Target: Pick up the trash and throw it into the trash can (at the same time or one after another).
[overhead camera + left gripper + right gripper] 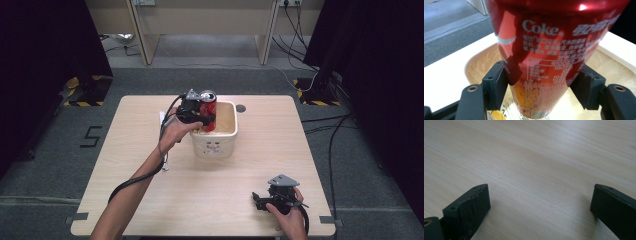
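Right gripper (260, 200): near edge, well short of the tub (215, 145), jaws wide, idle. Left gripper (202, 116): clamped on red cola can (549, 50), upright above tub's left rim. Advice: lower vertically, release once seated.

glossy red metal can (549, 50), matt pale wood-grain table (529, 157), smooth cream plastic tub (215, 145)
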